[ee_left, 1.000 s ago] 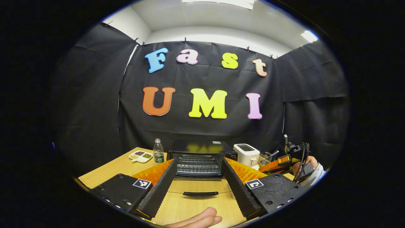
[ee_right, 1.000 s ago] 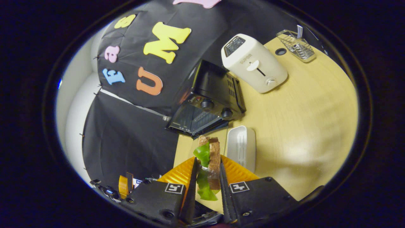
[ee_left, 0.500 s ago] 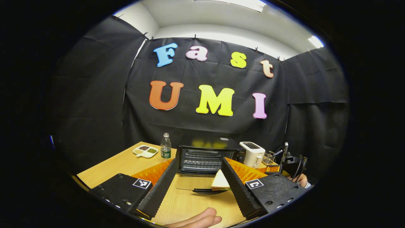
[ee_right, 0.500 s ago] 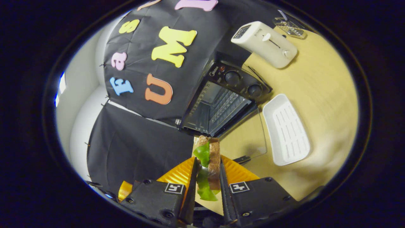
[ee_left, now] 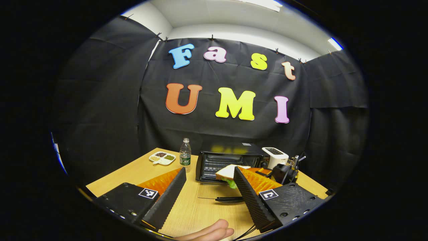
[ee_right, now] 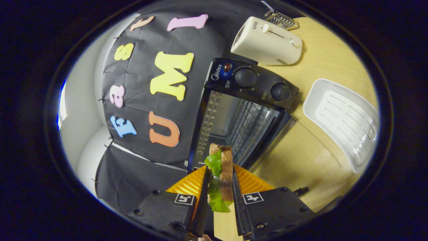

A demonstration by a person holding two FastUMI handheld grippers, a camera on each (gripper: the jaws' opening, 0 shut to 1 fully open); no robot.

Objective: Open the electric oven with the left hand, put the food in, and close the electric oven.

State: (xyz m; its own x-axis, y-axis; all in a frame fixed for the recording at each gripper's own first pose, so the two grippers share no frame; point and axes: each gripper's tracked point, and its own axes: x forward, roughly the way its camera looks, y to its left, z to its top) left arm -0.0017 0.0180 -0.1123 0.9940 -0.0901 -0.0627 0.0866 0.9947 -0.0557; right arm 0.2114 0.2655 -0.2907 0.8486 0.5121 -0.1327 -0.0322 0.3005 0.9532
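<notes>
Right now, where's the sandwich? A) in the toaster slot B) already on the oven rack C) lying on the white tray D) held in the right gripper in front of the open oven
D: the right gripper has its jaws pressed on both sides of the sandwich, which is held just short of the open oven, not yet on the rack.

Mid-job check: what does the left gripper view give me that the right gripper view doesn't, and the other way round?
Left gripper view: a water bottle, a divided snack dish, the lowered door's handle. Right gripper view: a white tray beside the oven, and the right gripper with its jaws shut on the sandwich. Both: open oven, sandwich, toaster, wooden table.
</notes>
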